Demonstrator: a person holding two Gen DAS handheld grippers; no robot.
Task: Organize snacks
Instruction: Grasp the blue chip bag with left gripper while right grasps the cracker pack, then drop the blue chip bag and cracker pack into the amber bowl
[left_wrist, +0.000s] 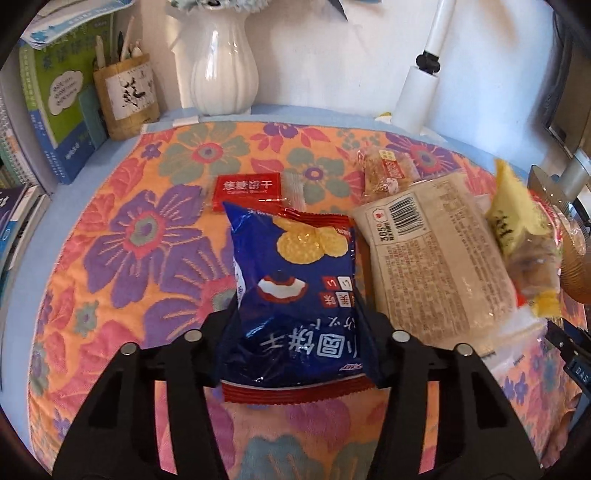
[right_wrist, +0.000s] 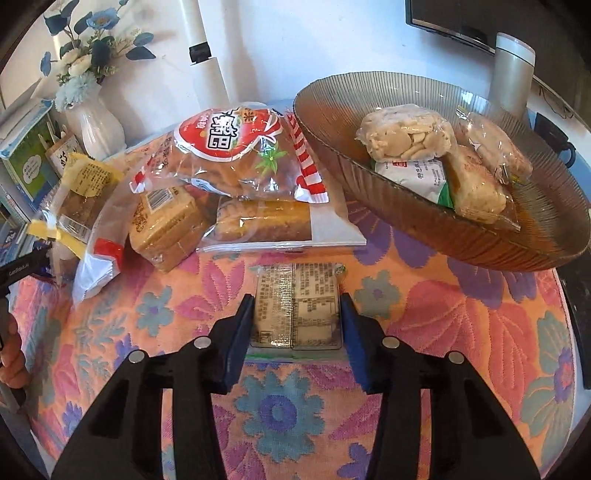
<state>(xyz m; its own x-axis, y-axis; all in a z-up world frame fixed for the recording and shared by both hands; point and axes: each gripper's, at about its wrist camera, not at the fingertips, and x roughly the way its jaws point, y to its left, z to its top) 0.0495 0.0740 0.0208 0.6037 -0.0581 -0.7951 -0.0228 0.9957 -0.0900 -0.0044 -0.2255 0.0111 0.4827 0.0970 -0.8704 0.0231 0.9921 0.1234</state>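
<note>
Halfway sorted: two packets in hand-held grippers, a few snacks in the bowl, a pile left on the bench.

Clamped between the fingers of the left hand-held gripper (left_wrist: 295, 332): blue foil biscuit bag with red crimped ends (left_wrist: 295, 295), seemingly lifted off the flowered orange cloth (left_wrist: 122, 258). Straddled by the right hand-held gripper (right_wrist: 295, 325), blue pads hard against both sides: small clear-wrapped square packet with printed label (right_wrist: 295, 306), near the ribbed brown glass bowl (right_wrist: 424, 229) at far right. Already in that bowl: several pale wrapped cakes (right_wrist: 406, 136). Not yet sorted, by the look of it: red-and-white cracker bag (right_wrist: 240, 155) heaped on bread packs, long beige barcode pack (left_wrist: 436, 258), flat red caramel biscuit packet (left_wrist: 247, 188) at the far side. Roughly a third done, judging by counts.
</note>
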